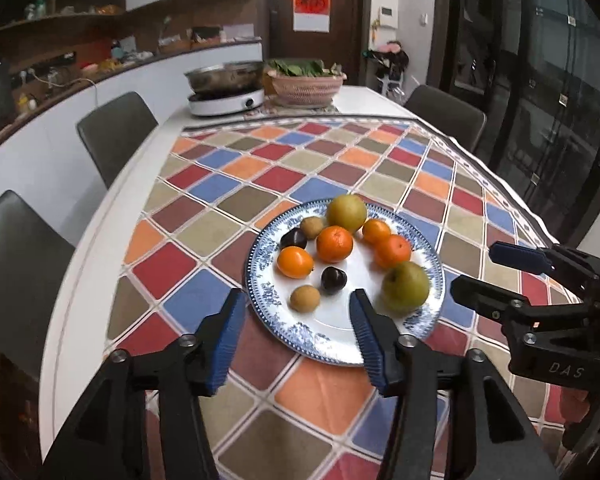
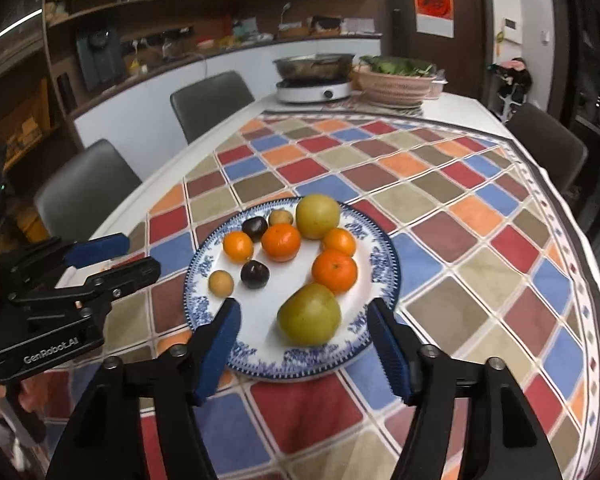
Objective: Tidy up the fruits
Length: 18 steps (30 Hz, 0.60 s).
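Note:
A blue-and-white plate (image 1: 296, 332) (image 2: 260, 364) on the checked tablecloth holds two green pears (image 1: 405, 286) (image 2: 309, 314), several oranges (image 1: 334, 243) (image 2: 334, 271), two dark plums (image 1: 333, 278) (image 2: 254, 274) and small brown fruits (image 1: 305, 298) (image 2: 221, 283). My left gripper (image 1: 298, 306) is open and empty at the plate's near rim, above the small brown fruit. My right gripper (image 2: 304, 316) is open and empty, its fingers either side of the near pear. Each gripper shows in the other's view, the right one (image 1: 488, 268) and the left one (image 2: 112, 256).
At the table's far end stand a hotplate with a metal pan (image 1: 226, 92) (image 2: 314, 80) and a pink basket of greens (image 1: 306, 84) (image 2: 396, 82). Grey chairs (image 1: 114, 132) (image 2: 212, 100) line the left side, one more (image 1: 444, 116) on the right.

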Available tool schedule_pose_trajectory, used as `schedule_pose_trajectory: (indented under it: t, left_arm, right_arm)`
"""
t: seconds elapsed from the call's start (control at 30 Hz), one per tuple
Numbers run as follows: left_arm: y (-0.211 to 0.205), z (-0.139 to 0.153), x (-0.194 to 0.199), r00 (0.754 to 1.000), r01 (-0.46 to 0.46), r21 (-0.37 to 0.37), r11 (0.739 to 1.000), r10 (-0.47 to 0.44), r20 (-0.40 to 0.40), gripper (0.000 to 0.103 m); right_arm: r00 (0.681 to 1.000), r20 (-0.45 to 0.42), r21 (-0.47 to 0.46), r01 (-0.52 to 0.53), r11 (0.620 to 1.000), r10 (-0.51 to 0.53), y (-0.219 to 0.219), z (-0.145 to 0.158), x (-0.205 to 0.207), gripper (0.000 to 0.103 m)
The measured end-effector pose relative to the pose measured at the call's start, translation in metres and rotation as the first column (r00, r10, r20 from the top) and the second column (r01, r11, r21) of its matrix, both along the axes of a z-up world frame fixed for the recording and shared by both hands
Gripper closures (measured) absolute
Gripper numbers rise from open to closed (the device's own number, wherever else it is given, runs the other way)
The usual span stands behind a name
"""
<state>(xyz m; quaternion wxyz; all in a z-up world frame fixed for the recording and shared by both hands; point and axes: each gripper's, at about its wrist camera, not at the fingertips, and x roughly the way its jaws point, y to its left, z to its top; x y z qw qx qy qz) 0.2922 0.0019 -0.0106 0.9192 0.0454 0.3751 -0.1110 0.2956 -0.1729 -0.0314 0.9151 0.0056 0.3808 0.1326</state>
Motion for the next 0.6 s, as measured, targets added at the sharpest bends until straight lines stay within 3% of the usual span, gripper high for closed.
schedule_pose_trajectory:
  t: [0.13,0.2,0.37,0.6]
  left_arm:
    - [-0.001,0.015,-0.028,0.999,-0.028,-0.002,1.0,0.028,0.039,0.04]
    - [-0.001,0.019,-0.042,0.997,-0.038,-0.005,0.999,0.038,0.059,0.033]
    - [-0.001,0.025,-0.078,0.991,-0.072,-0.003,0.997,0.072,0.111,0.026]
    - [-0.002,0.028,-0.111,0.987,-0.099,-0.028,0.995,0.102,0.124,0.022]
  right_arm:
    - [0.999,0.034,0.001,0.019,1.0,-0.019,-0.006,0.014,-0.024,0.033]
    - [0.998,0.054,0.003,0.034,0.999,-0.034,-0.01,0.021,-0.039,0.027]
    - [0.995,0.085,-0.004,0.059,0.998,-0.058,-0.015,0.03,-0.07,0.026]
    - [0.992,0.106,-0.005,0.073,0.997,-0.072,-0.021,0.033,-0.11,0.026]
